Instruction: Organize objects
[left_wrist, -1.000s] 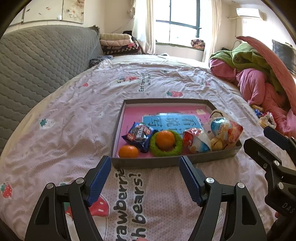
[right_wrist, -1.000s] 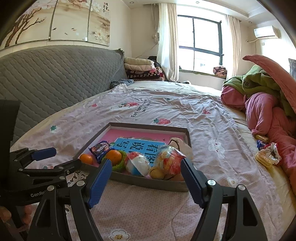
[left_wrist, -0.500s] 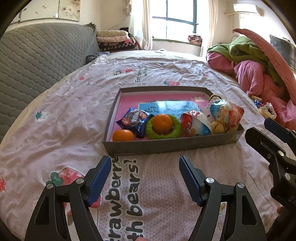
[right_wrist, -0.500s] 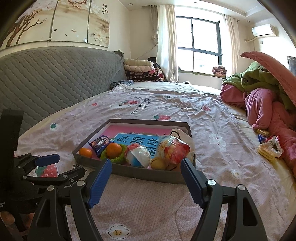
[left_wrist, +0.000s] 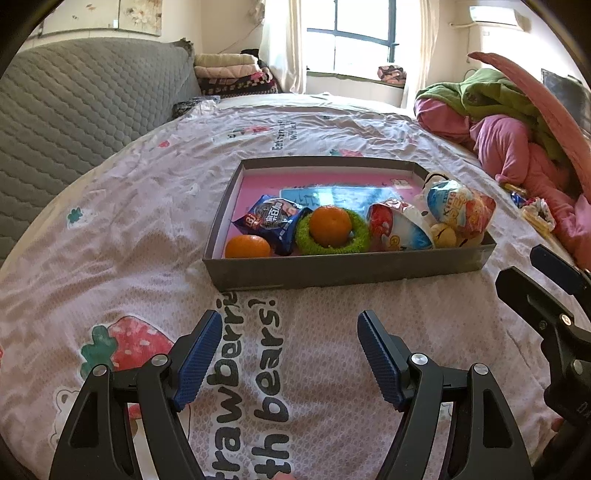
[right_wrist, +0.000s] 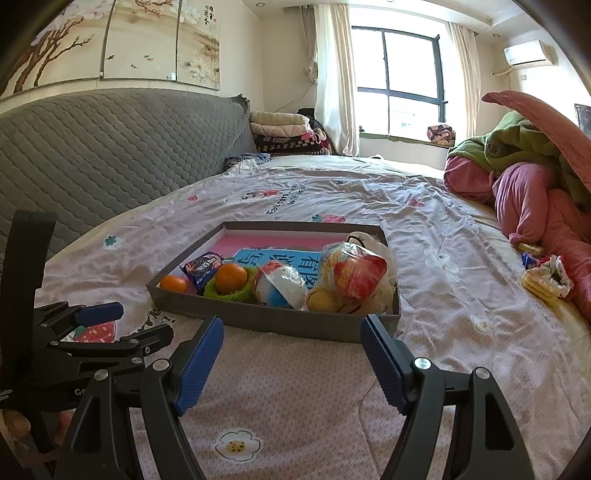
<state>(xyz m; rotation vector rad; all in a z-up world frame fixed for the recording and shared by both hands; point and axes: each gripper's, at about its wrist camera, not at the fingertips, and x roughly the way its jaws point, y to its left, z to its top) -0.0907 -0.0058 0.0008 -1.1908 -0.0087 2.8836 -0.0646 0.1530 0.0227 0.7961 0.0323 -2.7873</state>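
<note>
A grey tray (left_wrist: 347, 271) (right_wrist: 273, 321) with a pink floor lies on the bed. In it are a loose orange (left_wrist: 247, 246), a dark blue snack packet (left_wrist: 271, 218), a second orange (left_wrist: 330, 226) inside a green ring (left_wrist: 356, 242), a blue booklet (left_wrist: 343, 195), a red-white-blue packet (left_wrist: 400, 229) and a colourful snack bag (left_wrist: 461, 210). My left gripper (left_wrist: 290, 354) is open and empty, well short of the tray's near wall. My right gripper (right_wrist: 291, 360) is open and empty, just before the tray's near right corner.
The bed has a pink sheet with strawberry prints (left_wrist: 133, 343). A grey quilted headboard (right_wrist: 110, 147) runs along the left. A pile of pink and green bedding (right_wrist: 535, 177) lies at the right, with small wrappers (right_wrist: 546, 280) beside it. Folded blankets (right_wrist: 284, 133) are stacked near the window.
Both grippers have drawn back from the tray, which now looks farther away. Both stay open and empty. The tray's contents have not moved.
</note>
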